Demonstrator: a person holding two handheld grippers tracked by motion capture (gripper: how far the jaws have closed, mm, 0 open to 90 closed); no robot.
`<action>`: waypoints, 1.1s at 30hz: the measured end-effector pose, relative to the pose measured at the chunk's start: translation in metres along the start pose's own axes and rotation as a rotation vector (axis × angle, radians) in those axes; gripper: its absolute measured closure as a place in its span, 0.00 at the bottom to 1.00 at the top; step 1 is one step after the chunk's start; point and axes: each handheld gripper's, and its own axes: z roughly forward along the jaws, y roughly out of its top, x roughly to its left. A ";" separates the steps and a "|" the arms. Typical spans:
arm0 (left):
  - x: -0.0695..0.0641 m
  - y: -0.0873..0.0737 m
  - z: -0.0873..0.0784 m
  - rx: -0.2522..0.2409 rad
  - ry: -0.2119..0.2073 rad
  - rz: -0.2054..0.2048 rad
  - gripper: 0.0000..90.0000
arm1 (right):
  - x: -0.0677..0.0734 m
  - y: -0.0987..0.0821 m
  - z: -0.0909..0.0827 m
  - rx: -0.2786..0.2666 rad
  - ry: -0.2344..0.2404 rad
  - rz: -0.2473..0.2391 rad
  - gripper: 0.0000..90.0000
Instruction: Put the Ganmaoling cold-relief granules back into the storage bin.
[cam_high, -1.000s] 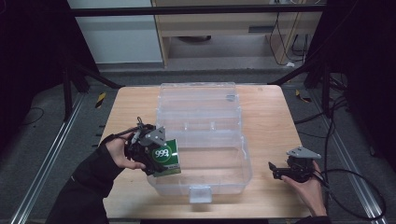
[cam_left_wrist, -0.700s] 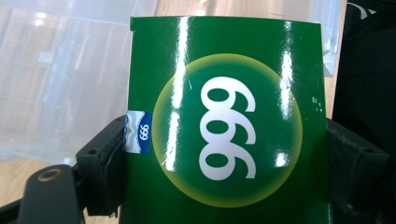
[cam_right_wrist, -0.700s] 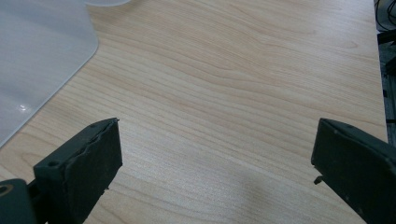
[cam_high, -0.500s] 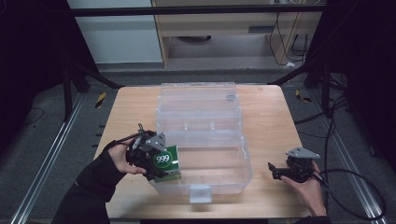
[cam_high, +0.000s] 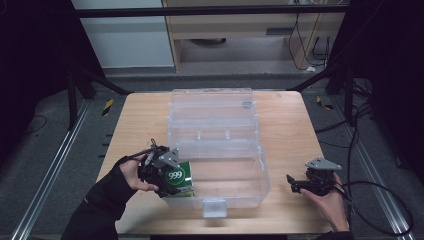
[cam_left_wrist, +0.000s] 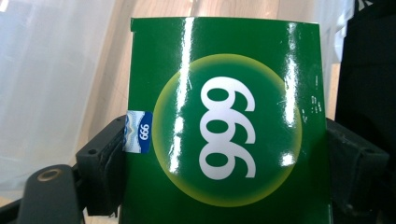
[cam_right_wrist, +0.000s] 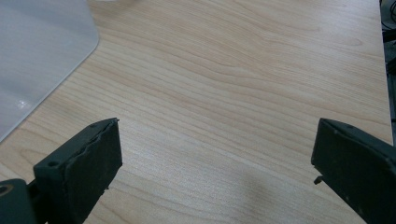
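One green box (cam_left_wrist: 224, 126) clamped by left gripper (cam_high: 167, 175), seemingly lower than before

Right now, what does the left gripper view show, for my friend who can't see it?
A shiny green box with "999" in white on a yellow-green circle is clamped between two black jaws. Behind it are a clear plastic bin and a wooden table.

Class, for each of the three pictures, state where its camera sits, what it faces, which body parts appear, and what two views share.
High view: above the wooden table, looking down; both hands, left gripper, right gripper.
Left gripper view: behind its jaws, facing the green "999" cardboard box they clamp.
Right gripper view: behind open jaws, facing bare table.
Shared: the box, the clear plastic storage bin.
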 end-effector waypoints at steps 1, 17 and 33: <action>0.000 -0.001 0.002 0.002 -0.001 -0.001 0.16 | 0.000 0.000 0.000 0.000 0.000 0.000 0.03; 0.002 -0.006 0.024 0.035 0.001 -0.005 0.15 | -0.001 -0.001 0.001 0.006 0.003 -0.003 0.02; -0.002 -0.005 -0.008 -0.040 0.048 -0.020 0.12 | -0.001 -0.001 0.000 0.007 0.003 -0.001 0.02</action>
